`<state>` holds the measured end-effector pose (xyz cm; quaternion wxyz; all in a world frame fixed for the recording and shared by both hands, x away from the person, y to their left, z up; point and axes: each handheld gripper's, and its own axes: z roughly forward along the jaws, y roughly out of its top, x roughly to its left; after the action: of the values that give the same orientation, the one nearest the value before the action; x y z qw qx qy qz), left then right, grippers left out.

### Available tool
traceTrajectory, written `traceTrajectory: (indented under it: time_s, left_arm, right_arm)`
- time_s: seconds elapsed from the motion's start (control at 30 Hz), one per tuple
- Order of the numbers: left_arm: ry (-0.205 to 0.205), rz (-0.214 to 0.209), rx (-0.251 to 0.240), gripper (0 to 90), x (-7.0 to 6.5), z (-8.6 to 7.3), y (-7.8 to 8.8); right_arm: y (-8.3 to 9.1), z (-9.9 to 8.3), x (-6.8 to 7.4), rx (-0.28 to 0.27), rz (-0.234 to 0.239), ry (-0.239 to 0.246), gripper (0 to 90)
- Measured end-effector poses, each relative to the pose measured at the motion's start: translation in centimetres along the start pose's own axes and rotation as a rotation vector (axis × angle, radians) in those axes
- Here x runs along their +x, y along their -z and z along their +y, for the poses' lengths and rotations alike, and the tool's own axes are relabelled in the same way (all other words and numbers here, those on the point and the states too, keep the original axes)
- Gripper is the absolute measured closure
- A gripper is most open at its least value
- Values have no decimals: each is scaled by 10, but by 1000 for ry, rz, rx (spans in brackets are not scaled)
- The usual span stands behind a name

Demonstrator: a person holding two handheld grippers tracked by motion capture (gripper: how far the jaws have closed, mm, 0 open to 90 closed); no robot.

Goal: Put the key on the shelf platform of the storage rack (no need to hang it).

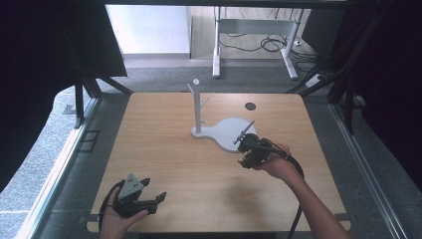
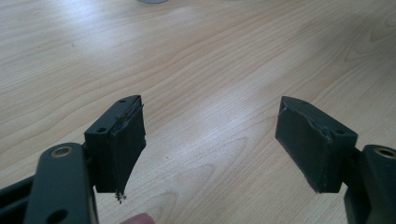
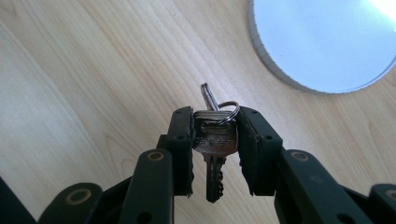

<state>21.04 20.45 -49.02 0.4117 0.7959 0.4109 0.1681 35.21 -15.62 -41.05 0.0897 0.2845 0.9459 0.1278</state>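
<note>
Wooden counter [image 1: 164, 164], light grain, rounded corners, framed by grey floor and dark curtains at both sides. Beyond the far edge, the legs of a white desk [image 1: 254, 35] with loose cables beneath.

On the counter, a white stand [image 1: 226, 132]: flat teardrop-shaped base, with a thin upright post [image 1: 197, 107] rising from its narrow end, short pegs branching off near the top. All places below taken from this stand. Behind and to the right of it, near the far edge, a small dark round mark [image 1: 250, 106] in the counter surface.

Right tongs [image 1: 247, 143] held in the person's right hand [image 1: 273, 162], just at the near right rim of the stand's base, tips overlapping that rim in the high view. In the right gripper view [image 3: 215, 135], jaws closed narrowly on a silver key [image 3: 214, 149], gripped by its head, blade hanging down between the jaws toward the camera; a split ring [image 3: 227, 109] and the tip of a second key [image 3: 208, 97] poking up above the pads. Curved white rim of the stand's base at the upper right of that view, close to the key but apart from it.

Left tongs [image 1: 152, 191] well apart from the stand, toward the near left corner of the counter, held low in the left hand [image 1: 117, 219], grey three-cornered plate [image 1: 131, 185] on top. In the left gripper view [image 2: 210, 135], jaws spread wide, nothing between them but bare wood.
</note>
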Motion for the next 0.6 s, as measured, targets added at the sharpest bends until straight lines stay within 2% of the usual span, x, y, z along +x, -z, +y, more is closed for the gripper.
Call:
traceTrajectory:
  time_s: [0.6]
  left_arm:
    - [1, 3, 1, 243, 1, 0, 0]
  right_arm:
    - [-7, 12, -18, -1, 9, -42, 679]
